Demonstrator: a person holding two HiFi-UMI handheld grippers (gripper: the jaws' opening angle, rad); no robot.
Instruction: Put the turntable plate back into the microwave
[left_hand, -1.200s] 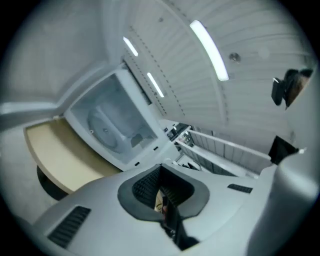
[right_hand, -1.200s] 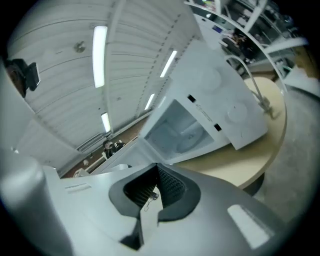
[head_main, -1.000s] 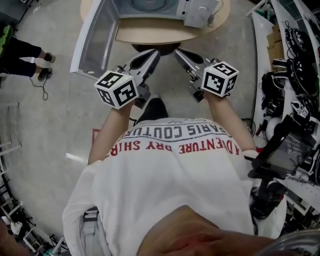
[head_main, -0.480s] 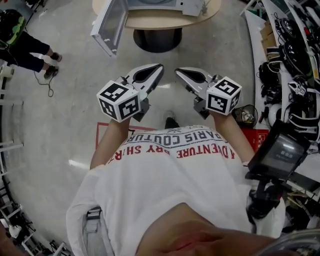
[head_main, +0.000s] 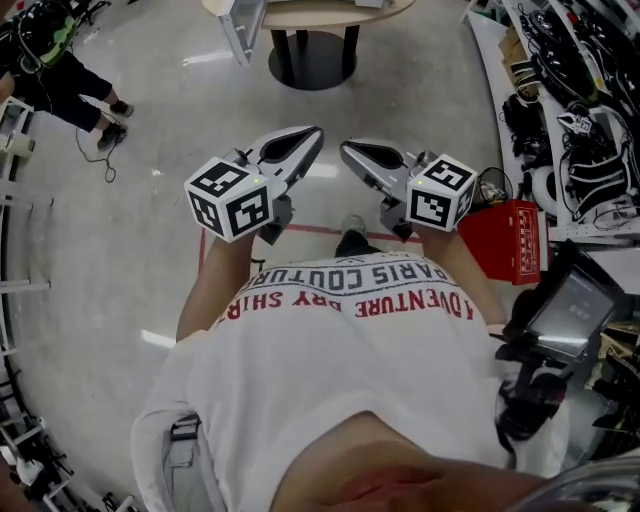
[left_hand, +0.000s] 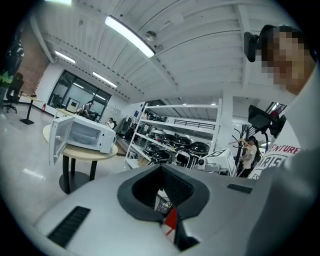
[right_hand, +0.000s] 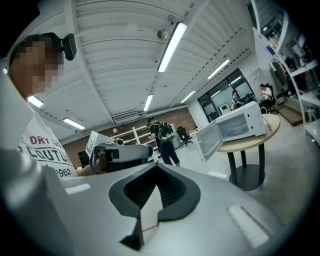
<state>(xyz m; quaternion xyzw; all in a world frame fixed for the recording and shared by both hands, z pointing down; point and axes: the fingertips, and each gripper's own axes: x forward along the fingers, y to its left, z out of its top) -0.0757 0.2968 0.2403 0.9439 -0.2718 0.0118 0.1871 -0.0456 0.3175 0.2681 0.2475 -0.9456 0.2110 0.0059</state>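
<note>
Turntable plate: can't make it out in any view. The microwave (left_hand: 85, 136) interior is too small to read, so I can't tell whether the plate sits inside. Nothing sits between either pair of tongs.

Microwave is on a round desk (left_hand: 92, 154) with a dark pedestal base. Its door (left_hand: 56, 142) is swung wide open. The right gripper view shows the same thing from the other side.

Left tongs (head_main: 305, 140): closed, tips meeting, empty. Right tongs (head_main: 352, 152): closed as well, tips together, nothing held. Both are held out at chest level, roughly level, side by side and angled slightly toward each other. They are well apart from the desk, with open floor between. In the head view only the desk edge and base show, at the top of frame.

Around:
- Red box (head_main: 506, 240) on the floor, just beside the right forearm.
- Red tape line (head_main: 300, 228) on the floor under the tongs.
- Shelves of dark gear (head_main: 570, 90) along the right.
- 1 person in dark clothes (head_main: 55, 70) standing top left.
</note>
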